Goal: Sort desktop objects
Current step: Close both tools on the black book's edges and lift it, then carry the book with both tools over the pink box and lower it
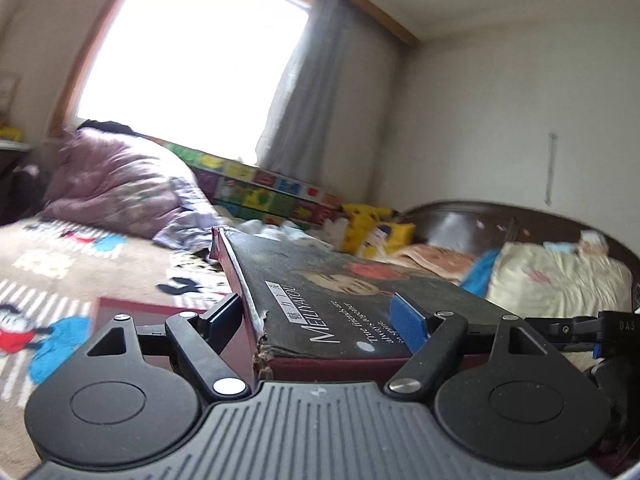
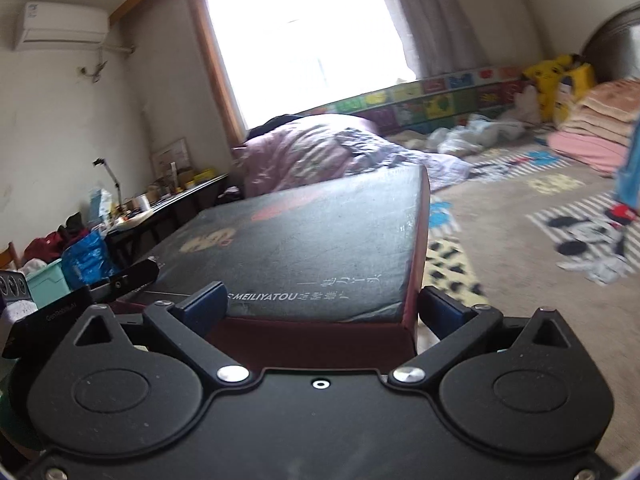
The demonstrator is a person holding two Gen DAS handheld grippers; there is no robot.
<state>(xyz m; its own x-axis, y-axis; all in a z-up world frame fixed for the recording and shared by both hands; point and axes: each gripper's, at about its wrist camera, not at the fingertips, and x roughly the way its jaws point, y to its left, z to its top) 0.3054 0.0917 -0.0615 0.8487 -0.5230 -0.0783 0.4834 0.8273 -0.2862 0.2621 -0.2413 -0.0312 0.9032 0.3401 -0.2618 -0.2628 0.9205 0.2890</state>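
A flat black box lid (image 1: 320,280) with dark red sides and the white word MEILIYATOU is held up in the air by both grippers. My left gripper (image 1: 320,320) is shut on one corner of it, one finger under the edge and the blue pad (image 1: 408,320) on top. My right gripper (image 2: 320,308) is shut on another corner of the same lid (image 2: 312,236), a finger on each side. The other gripper shows at each view's edge. A dark red box base (image 1: 120,308) lies low at the left.
A bed with a cartoon blanket (image 2: 520,224) fills the room behind, with a purple quilt (image 1: 120,188), folded bedding (image 2: 592,128) and a pillow (image 1: 560,276). A cluttered desk (image 2: 160,208) and a teal bin (image 2: 48,284) stand at the left. A bright window (image 1: 192,52) is behind.
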